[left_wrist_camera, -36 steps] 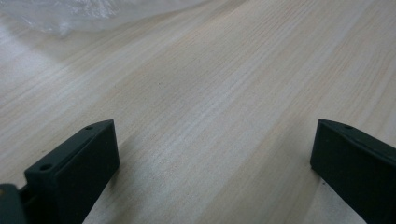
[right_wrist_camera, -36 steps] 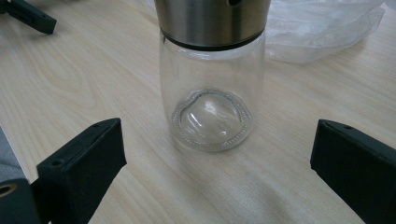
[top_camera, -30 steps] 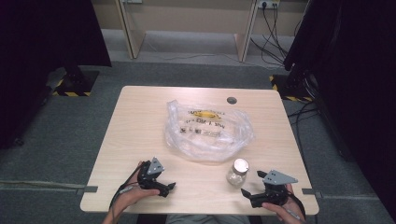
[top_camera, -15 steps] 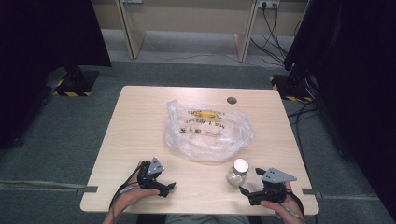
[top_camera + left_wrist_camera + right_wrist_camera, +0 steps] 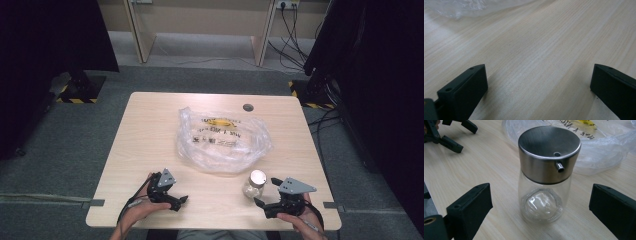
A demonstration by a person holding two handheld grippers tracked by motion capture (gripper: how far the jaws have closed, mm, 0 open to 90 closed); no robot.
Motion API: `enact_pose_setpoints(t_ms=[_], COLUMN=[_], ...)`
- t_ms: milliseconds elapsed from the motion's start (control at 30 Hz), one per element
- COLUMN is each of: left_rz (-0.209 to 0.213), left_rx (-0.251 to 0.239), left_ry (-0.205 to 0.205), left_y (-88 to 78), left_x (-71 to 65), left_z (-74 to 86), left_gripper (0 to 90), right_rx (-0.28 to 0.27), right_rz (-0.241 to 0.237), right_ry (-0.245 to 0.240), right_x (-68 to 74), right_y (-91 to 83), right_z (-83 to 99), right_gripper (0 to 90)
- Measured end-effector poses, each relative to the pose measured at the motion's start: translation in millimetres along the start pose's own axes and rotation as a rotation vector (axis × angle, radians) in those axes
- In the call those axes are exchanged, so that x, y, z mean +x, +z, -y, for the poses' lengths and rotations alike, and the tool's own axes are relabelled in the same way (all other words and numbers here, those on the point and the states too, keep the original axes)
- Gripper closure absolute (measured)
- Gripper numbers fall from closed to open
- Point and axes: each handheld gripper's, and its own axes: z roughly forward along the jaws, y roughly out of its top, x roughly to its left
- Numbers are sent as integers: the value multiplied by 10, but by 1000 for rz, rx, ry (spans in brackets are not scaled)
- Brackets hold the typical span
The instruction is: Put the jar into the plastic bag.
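Glass jar with steel lid is seen upright on the counter, between the right gripper fingers, which are spread apart and untouching. Left gripper fingers are held apart over bare wood. Plastic bag is seen at jar's 11 o'clock.

Tabletop: pale wood-grain laminate, matt, smooth, fine streaks. Dispenser jar: clear glass body, glossy, with reflections at the moulded base; cap brushed metal, satin sheen, with a small metal spout. Plastic bag: thin clear film, crinkled, shiny, with yellow and dark print. Right tool: jaws of matt black plastic, slightly grainy; a flat grey plate on top in the high view. Left tool: the same matt black plastic. Floor: grey carpet, rough.
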Motion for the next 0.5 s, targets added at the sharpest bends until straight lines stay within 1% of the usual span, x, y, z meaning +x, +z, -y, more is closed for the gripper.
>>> enact_pose_setpoints(t_ms=[333, 500], left_rz=[0, 0], left_rx=[0, 0], left_ry=[0, 0], left_y=[0, 0], left_x=[0, 0], left_z=[0, 0], left_gripper=[4, 4], right_rx=[-5, -11], right_rz=[-1, 3], right_ry=[-10, -13], right_x=[29, 19], right_y=[57, 72], right_z=[-99, -132], right_gripper=[54, 58])
